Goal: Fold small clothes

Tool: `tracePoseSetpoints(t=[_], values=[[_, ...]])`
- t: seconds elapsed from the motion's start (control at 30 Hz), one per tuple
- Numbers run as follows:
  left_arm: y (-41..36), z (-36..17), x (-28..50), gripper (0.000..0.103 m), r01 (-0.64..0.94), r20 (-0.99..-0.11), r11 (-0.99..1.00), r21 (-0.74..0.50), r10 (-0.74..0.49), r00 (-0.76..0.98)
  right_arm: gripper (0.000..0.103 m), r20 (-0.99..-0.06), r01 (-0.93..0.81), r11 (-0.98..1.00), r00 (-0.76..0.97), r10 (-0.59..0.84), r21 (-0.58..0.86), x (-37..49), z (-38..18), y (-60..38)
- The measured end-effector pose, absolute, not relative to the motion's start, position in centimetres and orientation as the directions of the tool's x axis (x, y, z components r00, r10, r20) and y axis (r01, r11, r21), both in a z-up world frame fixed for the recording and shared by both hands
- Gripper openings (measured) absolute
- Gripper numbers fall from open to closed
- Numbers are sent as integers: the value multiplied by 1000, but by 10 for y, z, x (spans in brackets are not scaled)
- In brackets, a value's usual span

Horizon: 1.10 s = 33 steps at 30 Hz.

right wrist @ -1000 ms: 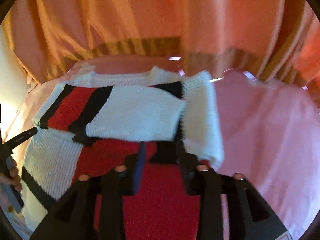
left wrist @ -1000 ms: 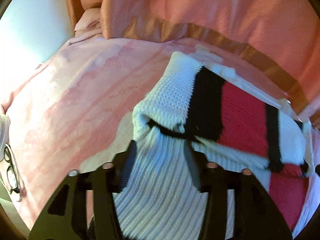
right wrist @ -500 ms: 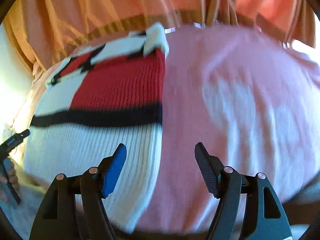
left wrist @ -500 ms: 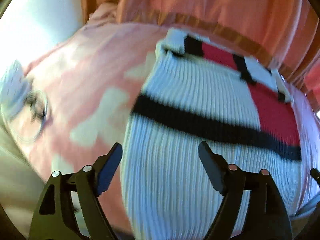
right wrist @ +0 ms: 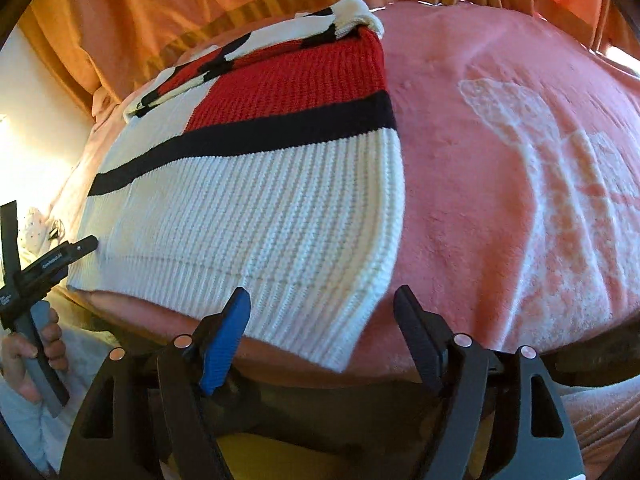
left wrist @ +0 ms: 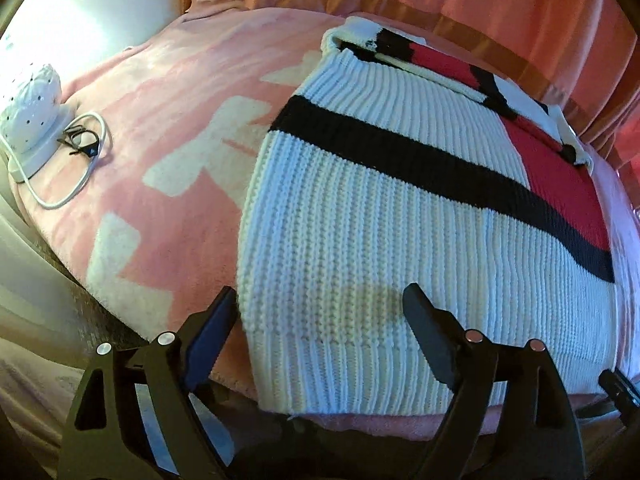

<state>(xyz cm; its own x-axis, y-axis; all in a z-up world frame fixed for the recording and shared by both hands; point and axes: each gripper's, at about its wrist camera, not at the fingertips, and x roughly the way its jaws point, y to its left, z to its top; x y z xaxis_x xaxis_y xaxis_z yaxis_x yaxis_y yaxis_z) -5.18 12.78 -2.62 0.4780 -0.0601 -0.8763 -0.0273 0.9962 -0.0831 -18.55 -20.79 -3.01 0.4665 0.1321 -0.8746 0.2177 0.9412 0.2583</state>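
Observation:
A knitted sweater (left wrist: pixel 400 208) in white, red and black lies flat on a pink blanket, both sleeves folded across its far end. It also shows in the right wrist view (right wrist: pixel 256 184). My left gripper (left wrist: pixel 320 320) is open and empty, just above the sweater's near left hem corner. My right gripper (right wrist: pixel 320 316) is open and empty at the near right hem corner (right wrist: pixel 344 344). The left gripper's body (right wrist: pixel 44 272) and the hand holding it show at the left edge of the right wrist view.
The pink blanket (left wrist: pixel 168 120) with pale shapes covers the bed, also seen in the right wrist view (right wrist: pixel 520 160). A white dotted object (left wrist: pixel 28 116), glasses (left wrist: pixel 80 140) and a white cable (left wrist: pixel 68 192) lie at far left. Orange curtains (right wrist: pixel 200 4) hang behind.
Both grippers let go of the folded sleeves, opened wide and pulled back from the sweater's far end to its near hem. The sleeves now lie folded across the chest.

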Motion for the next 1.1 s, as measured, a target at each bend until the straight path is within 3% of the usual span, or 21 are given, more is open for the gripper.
tracePoseSetpoints(t=[0.07,0.13,0.17,0.2,0.23,0.27,0.3,0.33,0.43,0.63,0.93,1.1], values=[[128,-26,-52,80,-23,-877,995,-93,-71,476,73,-872,219,940,472,131,260,-184,-30,-206],[129,-25,-52,70,-19,-876,996,-93,-73,478,70,-868,220,940,479,128,260,-183,-30,-206],[129,-24,-52,67,-14,-875,996,-92,-74,478,60,-867,217,942,483,124,256,-182,-30,-205],[129,-23,-53,54,-10,-873,996,-93,-76,482,54,-868,216,944,483,118,249,-182,-30,-206],[132,-22,-52,41,-12,-871,994,-108,-89,484,40,-869,217,946,482,110,240,-181,-30,-207],[133,-21,-52,34,-15,-871,993,-121,-98,482,20,-869,222,945,483,107,240,-181,-30,-209],[138,-20,-51,21,-24,-870,987,-159,-129,476,9,-863,228,935,488,132,272,-181,-30,-214],[141,-20,-50,15,-25,-869,979,-201,-167,466,7,-855,233,927,497,146,294,-182,-29,-218],[144,-7,-58,11,-5,-851,970,-242,-209,481,7,-823,226,921,549,148,316,-191,-12,-223],[146,34,-104,9,67,-797,953,-294,-283,534,6,-775,193,929,617,137,317,-227,35,-225],[158,100,-191,7,134,-765,933,-335,-352,539,6,-778,185,939,617,117,289,-308,92,-232],[170,152,-203,7,132,-697,931,-341,-345,629,6,-688,154,922,711,146,355,-326,144,-240]])
